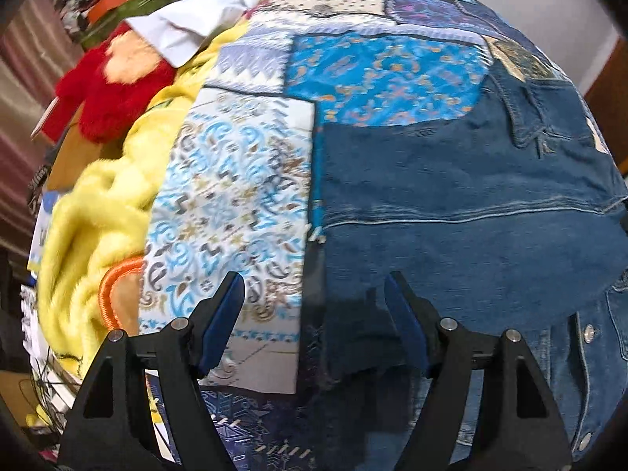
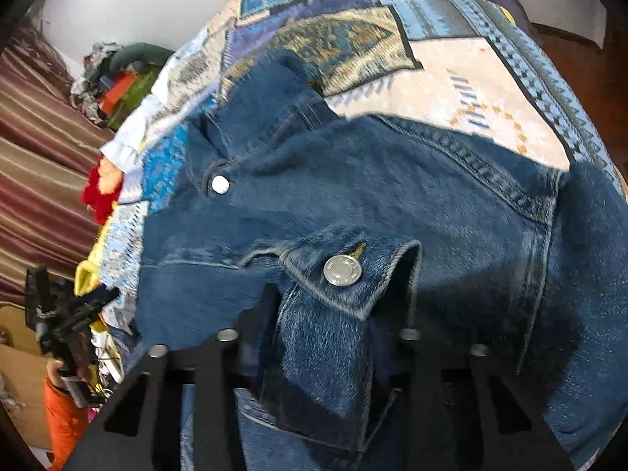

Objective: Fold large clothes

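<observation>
Across a patchwork bedspread [image 1: 243, 180], a denim jacket [image 2: 392, 196] lies spread for folding, its body covering the right half of the left wrist view. The right gripper [image 2: 337, 314] has its jaws clenched on a thick bunch of denim at the jacket's pocket flap, where a metal button [image 2: 342, 270] sits just above the grip. The left gripper [image 1: 314, 294] hangs over the jacket's frayed dark edge with its jaws released and nothing between them.

Trouble could come from the lopsided hold: with only one side gripped, lifting now would likely drag the heavy denim askew and bunch the fold. The right grip also looks to gather several layers, so a pull might bring up more cloth than intended. If the left jaws close where they hang, they may catch the bedspread along with the jacket edge.

Counted: one jacket, two grippers, at least four buttons visible between the two views. Beside the bedspread sit one yellow fleece [image 1: 98, 212], one red plush item [image 1: 106, 94] and one white garment [image 1: 196, 23].
</observation>
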